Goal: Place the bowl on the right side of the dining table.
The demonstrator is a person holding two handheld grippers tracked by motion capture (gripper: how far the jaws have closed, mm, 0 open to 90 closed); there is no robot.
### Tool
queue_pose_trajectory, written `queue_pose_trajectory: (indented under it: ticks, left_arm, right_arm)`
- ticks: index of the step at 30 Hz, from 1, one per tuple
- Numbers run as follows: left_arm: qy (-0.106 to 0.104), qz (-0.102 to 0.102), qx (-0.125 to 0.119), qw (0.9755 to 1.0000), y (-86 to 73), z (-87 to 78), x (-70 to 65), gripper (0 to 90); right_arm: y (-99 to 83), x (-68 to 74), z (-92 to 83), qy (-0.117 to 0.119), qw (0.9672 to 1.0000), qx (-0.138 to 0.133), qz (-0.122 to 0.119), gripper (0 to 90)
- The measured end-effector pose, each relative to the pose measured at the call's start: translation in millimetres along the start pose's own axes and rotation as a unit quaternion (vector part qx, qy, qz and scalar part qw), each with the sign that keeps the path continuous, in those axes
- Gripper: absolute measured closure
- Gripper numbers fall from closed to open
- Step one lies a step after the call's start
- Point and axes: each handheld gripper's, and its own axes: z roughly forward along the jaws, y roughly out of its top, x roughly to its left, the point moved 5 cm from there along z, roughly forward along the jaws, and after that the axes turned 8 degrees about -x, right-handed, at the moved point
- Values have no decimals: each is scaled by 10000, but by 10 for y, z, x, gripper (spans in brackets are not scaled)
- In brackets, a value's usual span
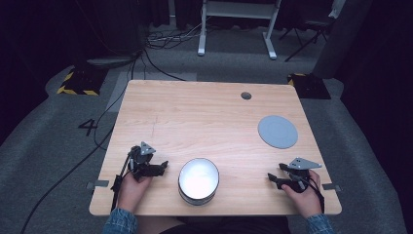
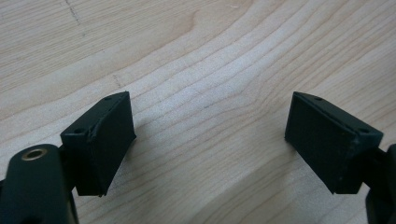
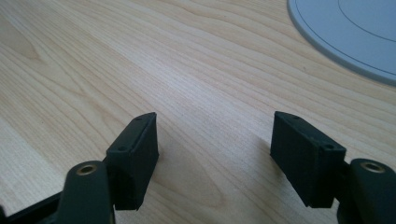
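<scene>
A round metal bowl with a pale inside stands near the table's front edge, between the two hands. My left gripper rests on the wood just left of the bowl, apart from it; in its own view the left gripper is open with bare wood between the jaws. My right gripper sits at the front right, well clear of the bowl; in its own view the right gripper is open and holds nothing. A flat grey disc lies on the right side, and its edge, the disc, shows beyond the right jaws.
The wooden table has a small round grommet hole near its far edge. Cables run over the grey floor at the left. A white desk frame stands behind the table.
</scene>
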Motion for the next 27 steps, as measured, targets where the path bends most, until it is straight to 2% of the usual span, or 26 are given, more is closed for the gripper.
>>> queue_pose_trajectory:
  ticks: [23, 27]
  left_arm:
    - [9, -6, 1, 10000, -1, -1, -2, 160]
    - [9, -6, 4, 10000, -1, -2, -2, 160]
  right_arm:
    - [0, 4, -2, 20, 10000, 15, -11, 321]
    - [-1, 11, -8, 26, 10000, 16, -16, 343]
